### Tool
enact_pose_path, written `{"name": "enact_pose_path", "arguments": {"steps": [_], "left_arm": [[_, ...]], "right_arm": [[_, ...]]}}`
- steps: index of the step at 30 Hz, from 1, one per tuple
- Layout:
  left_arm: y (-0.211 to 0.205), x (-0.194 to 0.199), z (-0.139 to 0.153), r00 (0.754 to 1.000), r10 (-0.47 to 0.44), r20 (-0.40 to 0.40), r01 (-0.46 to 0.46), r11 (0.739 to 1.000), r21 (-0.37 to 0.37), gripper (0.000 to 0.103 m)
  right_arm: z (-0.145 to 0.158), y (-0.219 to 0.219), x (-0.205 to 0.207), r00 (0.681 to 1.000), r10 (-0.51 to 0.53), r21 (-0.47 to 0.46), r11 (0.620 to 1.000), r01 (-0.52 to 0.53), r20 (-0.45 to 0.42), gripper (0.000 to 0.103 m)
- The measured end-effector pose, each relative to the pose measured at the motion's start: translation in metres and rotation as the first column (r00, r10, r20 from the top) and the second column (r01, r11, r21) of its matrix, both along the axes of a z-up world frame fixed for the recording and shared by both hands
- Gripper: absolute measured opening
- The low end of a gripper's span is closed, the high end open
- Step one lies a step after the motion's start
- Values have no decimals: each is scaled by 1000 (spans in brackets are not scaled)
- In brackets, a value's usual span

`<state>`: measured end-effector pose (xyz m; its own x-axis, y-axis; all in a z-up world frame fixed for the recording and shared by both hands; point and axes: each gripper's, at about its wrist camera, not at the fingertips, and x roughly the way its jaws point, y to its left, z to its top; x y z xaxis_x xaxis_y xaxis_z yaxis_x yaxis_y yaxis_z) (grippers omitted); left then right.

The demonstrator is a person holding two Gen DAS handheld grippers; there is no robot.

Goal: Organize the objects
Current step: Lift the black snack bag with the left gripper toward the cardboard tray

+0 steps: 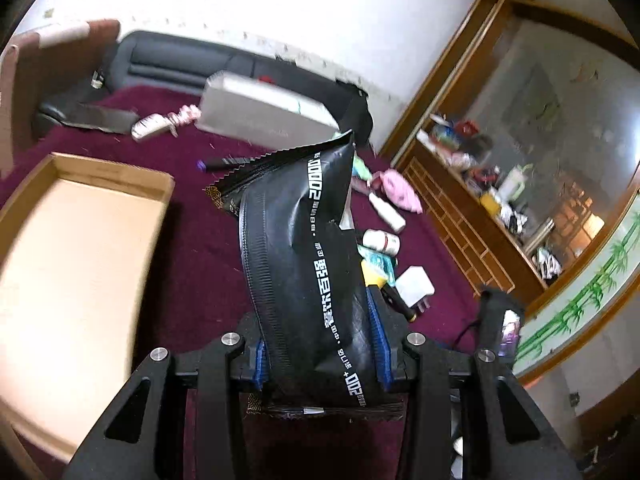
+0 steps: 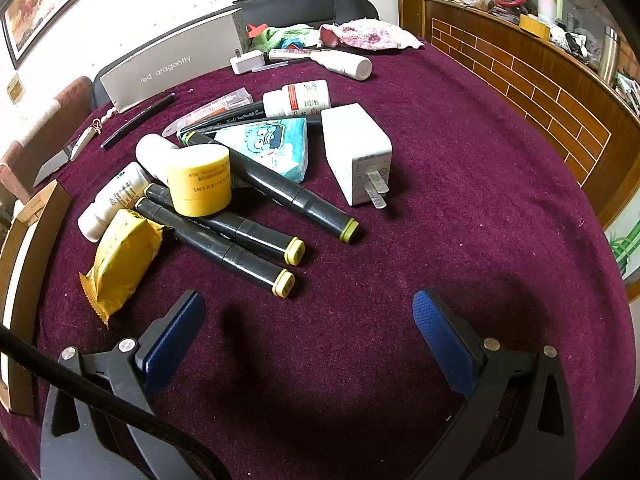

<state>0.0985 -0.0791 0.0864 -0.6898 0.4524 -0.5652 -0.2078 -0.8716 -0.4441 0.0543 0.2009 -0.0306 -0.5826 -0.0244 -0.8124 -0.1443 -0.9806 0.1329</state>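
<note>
Left hand-held gripper (image 1: 320, 344) pinches a black pouch (image 1: 300, 248) above the worktop (image 1: 200, 240); right hand-held gripper (image 2: 308, 332) hangs spread, empty.

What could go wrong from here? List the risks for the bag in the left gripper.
1. The left gripper pinches only the lower end of the black foil bag; the tall bag leans and could slip or flop.
2. The cardboard box sits off to the side, so the bag's loose top may catch its rim on the way in.
</note>
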Motion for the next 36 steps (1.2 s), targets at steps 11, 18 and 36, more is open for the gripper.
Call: {"name": "enact_pose_path", "arguments": {"steps": [11,18,36], "left_arm": [[-59,56,16,986,166,21,-166,986,-12,35],[-49,80,32,975,218,-44,-220,975,-33,35],[4,70,37,961,266,-71,-273,956,-110,35]], "right_arm": [[1,5,2,1000,-4,-43,999,3,-19,103],[0,5,2,1000,-3,-33,999,3,-16,103],[1,9,5,999,-8,-71,997,5,-34,103]]}}
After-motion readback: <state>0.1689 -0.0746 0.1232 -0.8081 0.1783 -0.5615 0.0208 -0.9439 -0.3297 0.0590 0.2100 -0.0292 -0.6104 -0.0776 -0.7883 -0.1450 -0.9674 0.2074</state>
